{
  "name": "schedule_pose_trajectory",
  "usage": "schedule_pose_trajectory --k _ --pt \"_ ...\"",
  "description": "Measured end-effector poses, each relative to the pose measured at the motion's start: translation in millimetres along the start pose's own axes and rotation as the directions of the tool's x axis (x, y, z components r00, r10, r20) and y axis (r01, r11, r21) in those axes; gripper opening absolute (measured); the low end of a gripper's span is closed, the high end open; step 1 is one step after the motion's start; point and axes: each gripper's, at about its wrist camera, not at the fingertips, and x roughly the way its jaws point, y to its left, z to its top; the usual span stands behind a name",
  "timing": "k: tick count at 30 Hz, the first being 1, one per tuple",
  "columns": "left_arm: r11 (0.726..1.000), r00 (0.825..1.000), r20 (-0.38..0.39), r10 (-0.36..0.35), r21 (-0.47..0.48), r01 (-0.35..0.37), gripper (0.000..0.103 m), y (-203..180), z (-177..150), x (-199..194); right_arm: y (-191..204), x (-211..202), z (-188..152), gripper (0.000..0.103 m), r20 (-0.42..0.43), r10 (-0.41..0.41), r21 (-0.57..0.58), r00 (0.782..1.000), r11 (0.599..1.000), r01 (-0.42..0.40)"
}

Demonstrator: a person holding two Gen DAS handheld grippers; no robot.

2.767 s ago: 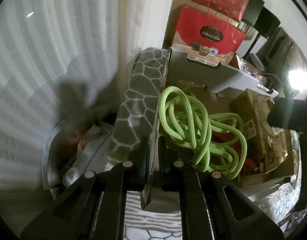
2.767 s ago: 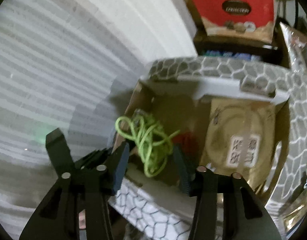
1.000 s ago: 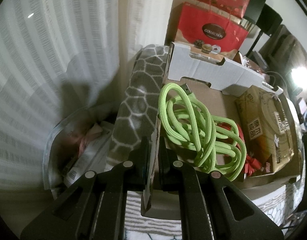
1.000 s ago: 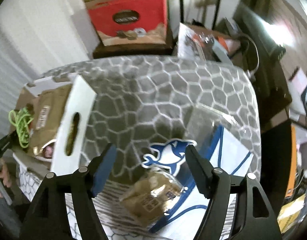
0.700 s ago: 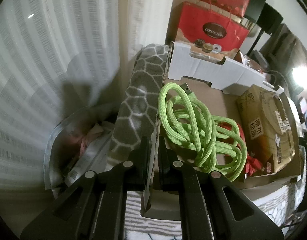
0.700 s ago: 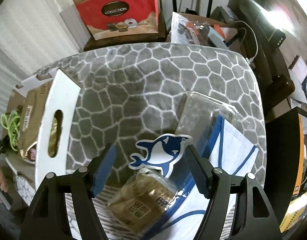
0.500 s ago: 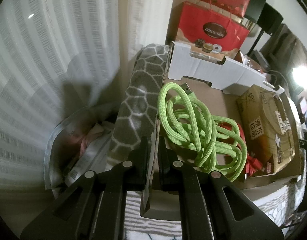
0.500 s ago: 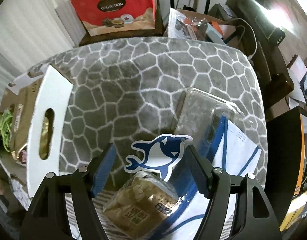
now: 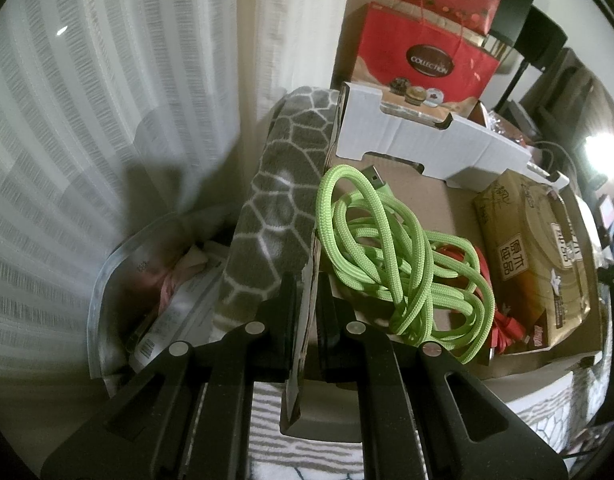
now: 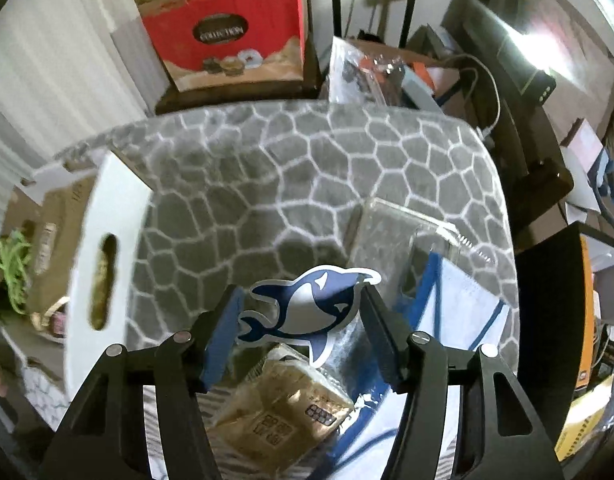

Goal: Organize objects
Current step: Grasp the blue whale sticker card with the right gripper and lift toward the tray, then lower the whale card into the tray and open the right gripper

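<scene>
1. Dolphin cutout [image 10: 307, 312], at lower centre of the right wrist view, sits between the spread jaws of the right gripper [image 10: 303, 328]; whether the fingers [image 10: 223, 332] touch it cannot be told. Closing squarely on its edges would likely keep the flat card from buckling.
2. Just below it lies a brown wrapped packet [image 10: 283, 408] on a blue-trimmed white bag [image 10: 459, 312]; the grip should take the cutout alone.
3. Left gripper [image 9: 307, 312] has its jaws closed on the near wall of the cardboard box [image 9: 307, 320], steadying it.
4. Inside the box lie a green cable [image 9: 391, 248] and a tan pack [image 9: 535, 256].
5. Beyond, the grey patterned blanket [image 10: 307, 168] stretches to a red gift bag [image 10: 227, 28] at top.
</scene>
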Motion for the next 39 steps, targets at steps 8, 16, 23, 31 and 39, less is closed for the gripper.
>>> schedule_pose_trajectory --k 8,16,23,31,39 --pt "1.0 1.0 0.0 -0.001 -0.001 0.001 0.008 0.0 0.0 0.1 38.8 -45.9 9.0 0.061 0.081 0.085 -0.077 0.993 0.994 -0.079" --pt "1.0 1.0 0.0 0.0 -0.002 0.0 0.008 -0.2 0.4 0.2 107.4 -66.4 5.5 0.061 0.062 0.194 -0.225 0.979 0.958 -0.175" --pt "1.0 1.0 -0.001 -0.003 -0.003 0.003 0.008 1.2 0.2 0.2 153.8 -64.3 12.9 0.061 0.041 0.221 -0.296 0.974 0.934 -0.2" --pt "1.0 1.0 -0.002 -0.012 -0.009 0.012 0.008 2.3 0.7 0.3 213.2 -50.6 11.8 0.061 -0.017 0.269 -0.376 0.963 0.891 -0.256" --pt "1.0 1.0 -0.003 -0.013 -0.011 0.013 0.008 2.3 1.1 0.5 252.0 -21.6 4.5 0.062 -0.08 0.297 -0.404 0.952 0.863 -0.303"
